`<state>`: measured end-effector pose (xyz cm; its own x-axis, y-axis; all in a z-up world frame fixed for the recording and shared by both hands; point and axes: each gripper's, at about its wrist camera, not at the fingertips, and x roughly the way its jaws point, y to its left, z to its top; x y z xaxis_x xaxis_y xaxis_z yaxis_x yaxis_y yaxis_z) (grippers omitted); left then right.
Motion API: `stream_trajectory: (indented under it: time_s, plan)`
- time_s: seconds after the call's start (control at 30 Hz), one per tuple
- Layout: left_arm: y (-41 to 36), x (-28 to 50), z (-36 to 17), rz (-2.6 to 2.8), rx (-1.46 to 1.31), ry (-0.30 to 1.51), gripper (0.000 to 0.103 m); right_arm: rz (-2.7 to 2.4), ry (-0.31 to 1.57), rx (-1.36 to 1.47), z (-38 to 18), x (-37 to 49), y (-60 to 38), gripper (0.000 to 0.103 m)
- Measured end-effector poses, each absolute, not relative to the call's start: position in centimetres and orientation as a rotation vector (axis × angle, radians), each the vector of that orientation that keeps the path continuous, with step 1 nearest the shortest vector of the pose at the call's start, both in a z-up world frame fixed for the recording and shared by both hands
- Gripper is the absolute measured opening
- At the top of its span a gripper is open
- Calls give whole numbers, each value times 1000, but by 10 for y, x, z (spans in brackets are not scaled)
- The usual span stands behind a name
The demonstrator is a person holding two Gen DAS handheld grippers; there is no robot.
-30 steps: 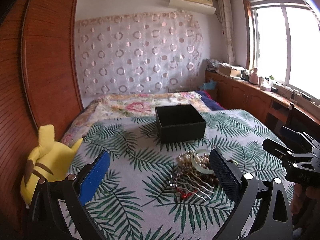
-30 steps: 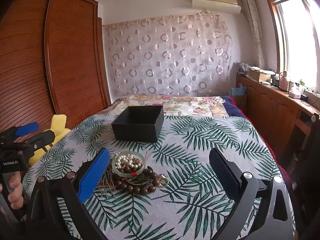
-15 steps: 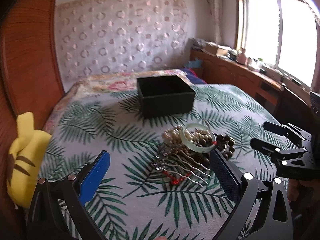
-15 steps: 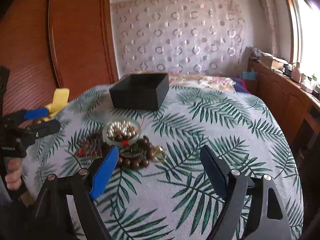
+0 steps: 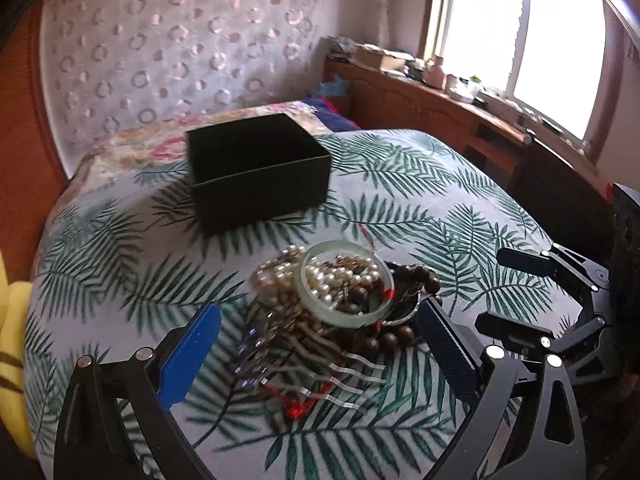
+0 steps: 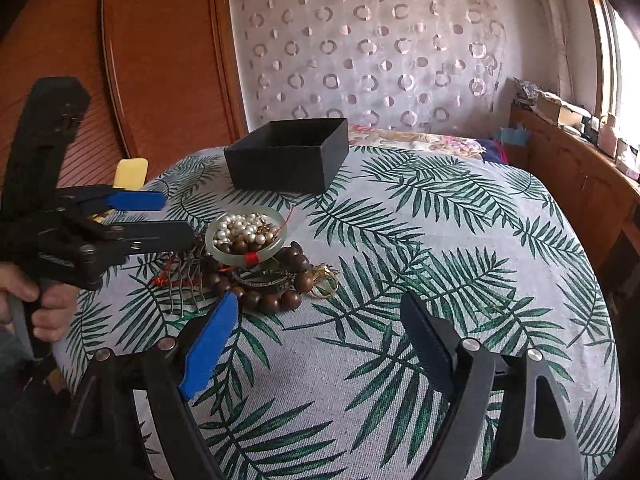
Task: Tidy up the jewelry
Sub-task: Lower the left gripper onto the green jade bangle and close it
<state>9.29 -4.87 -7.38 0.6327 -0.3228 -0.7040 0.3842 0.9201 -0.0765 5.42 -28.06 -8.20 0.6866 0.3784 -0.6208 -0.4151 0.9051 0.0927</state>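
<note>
A heap of jewelry lies on the leaf-print bed cover: a pale green bangle [image 5: 346, 282] [image 6: 246, 240] on top of white pearls [image 5: 280, 276], dark wooden beads [image 6: 276, 296], a silver hair comb [image 5: 320, 364] and a gold ring [image 6: 326, 282]. An open black box [image 5: 258, 172] [image 6: 288, 156] stands behind the heap. My left gripper [image 5: 316, 350] is open and empty, its jaws on either side of the comb, just above it. My right gripper [image 6: 320, 330] is open and empty, just right of the beads.
A yellow plush toy [image 5: 12, 344] lies at the bed's left edge beside the wooden wardrobe [image 6: 160, 60]. A wooden counter with clutter [image 5: 460, 92] runs under the window at the right. A floral blanket [image 6: 420, 142] covers the far end of the bed.
Both grippers have moved forward and down toward the jewelry heap. The left one now straddles the comb. Both stay open and empty.
</note>
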Motion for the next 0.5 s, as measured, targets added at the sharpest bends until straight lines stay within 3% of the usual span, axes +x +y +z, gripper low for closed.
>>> stream_trajectory:
  time_s: [0.27,0.33,0.5]
  plan:
    - [-85,113,-88,-460,205,857,82,449,681,-55,-81,55,-282,85]
    - [-89,117,-91,-457,236,869,74,448,680,-54,-81,55,-282,85]
    - [-96,124,-97,-445,294,884,74,449,678,-56,-80,54,-282,85]
